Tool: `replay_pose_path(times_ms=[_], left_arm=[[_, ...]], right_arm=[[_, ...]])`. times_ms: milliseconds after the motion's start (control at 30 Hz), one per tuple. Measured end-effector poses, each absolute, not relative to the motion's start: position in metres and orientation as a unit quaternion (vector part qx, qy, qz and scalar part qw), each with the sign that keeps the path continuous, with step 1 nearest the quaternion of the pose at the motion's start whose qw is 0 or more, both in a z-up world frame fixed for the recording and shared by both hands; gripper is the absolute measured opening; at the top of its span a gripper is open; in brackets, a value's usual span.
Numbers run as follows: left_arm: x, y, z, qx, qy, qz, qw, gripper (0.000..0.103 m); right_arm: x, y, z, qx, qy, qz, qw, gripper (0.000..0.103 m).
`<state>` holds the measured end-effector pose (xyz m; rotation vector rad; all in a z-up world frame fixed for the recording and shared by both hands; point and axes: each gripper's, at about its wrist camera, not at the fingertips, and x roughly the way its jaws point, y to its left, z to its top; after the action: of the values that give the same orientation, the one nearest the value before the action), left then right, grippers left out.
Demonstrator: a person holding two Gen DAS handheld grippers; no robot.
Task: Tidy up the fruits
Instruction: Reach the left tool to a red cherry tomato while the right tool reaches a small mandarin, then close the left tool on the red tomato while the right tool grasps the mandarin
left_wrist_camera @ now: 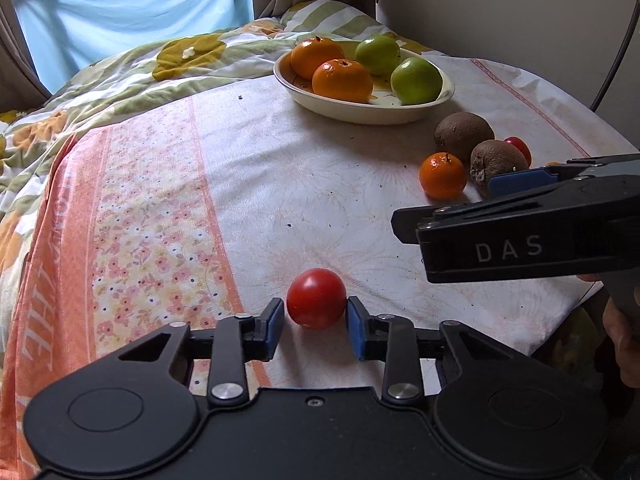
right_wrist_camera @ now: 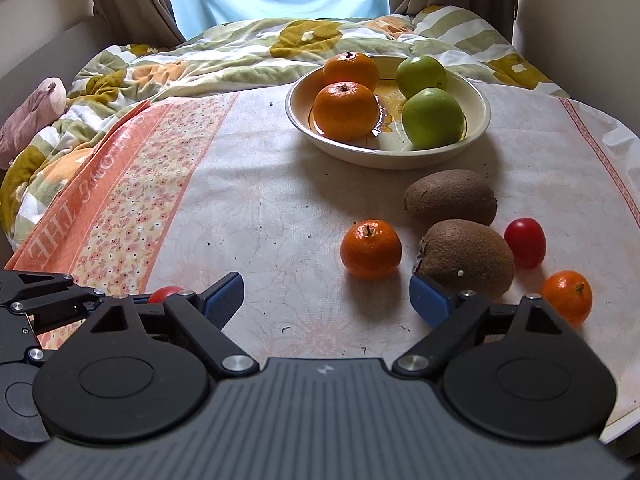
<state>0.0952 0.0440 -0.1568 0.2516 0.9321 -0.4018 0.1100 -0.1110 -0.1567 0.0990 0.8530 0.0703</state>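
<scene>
A cream bowl (left_wrist_camera: 340, 108) (right_wrist_camera: 476, 120) at the back holds two oranges and two green apples. In the left wrist view my left gripper (left_wrist_camera: 316, 316) has its blue pads on either side of a red tomato (left_wrist_camera: 317, 298) resting on the cloth; the right pad touches it, the left pad stands a sliver off. My right gripper (right_wrist_camera: 326, 300) is open and empty, just in front of a small orange (right_wrist_camera: 371, 249) and a kiwi (right_wrist_camera: 466, 257). A second kiwi (right_wrist_camera: 450, 197), a small tomato (right_wrist_camera: 525, 242) and another orange (right_wrist_camera: 567, 296) lie nearby.
The table carries a white cloth with an orange floral band (right_wrist_camera: 132, 216). A flowered quilt (right_wrist_camera: 224, 60) lies behind it, with a pink soft toy (right_wrist_camera: 32, 116) at the left. The table edge is close on the right.
</scene>
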Motion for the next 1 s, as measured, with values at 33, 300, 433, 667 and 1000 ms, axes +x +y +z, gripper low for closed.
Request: replay_pose_path(times_ms=[33, 300, 433, 667, 1000], left_arm=[[0.096, 0.043, -0.157, 0.123, 0.444, -0.192, 0.867, 0.035], [0.101, 0.044, -0.157, 0.115, 0.442, -0.19, 0.869, 0.035], [0.104, 0.046, -0.156, 0.109, 0.443, -0.186, 0.87, 0.035], [0.109, 0.047, -0.155, 0.105, 0.444, -0.182, 0.871, 0.034], [0.11, 0.048, -0.151, 0.101, 0.442, -0.176, 0.874, 0.034]], right_arm=[[0.112, -0.109, -0.157, 0.045, 0.413, 0.034, 0.909, 0.1], [0.127, -0.11, -0.166, 0.054, 0.42, 0.002, 0.906, 0.09], [0.133, -0.108, -0.168, 0.048, 0.416, -0.009, 0.908, 0.085], [0.142, -0.108, -0.17, 0.042, 0.416, -0.017, 0.908, 0.076], [0.145, -0.115, -0.171, 0.046, 0.42, -0.016, 0.906, 0.052]])
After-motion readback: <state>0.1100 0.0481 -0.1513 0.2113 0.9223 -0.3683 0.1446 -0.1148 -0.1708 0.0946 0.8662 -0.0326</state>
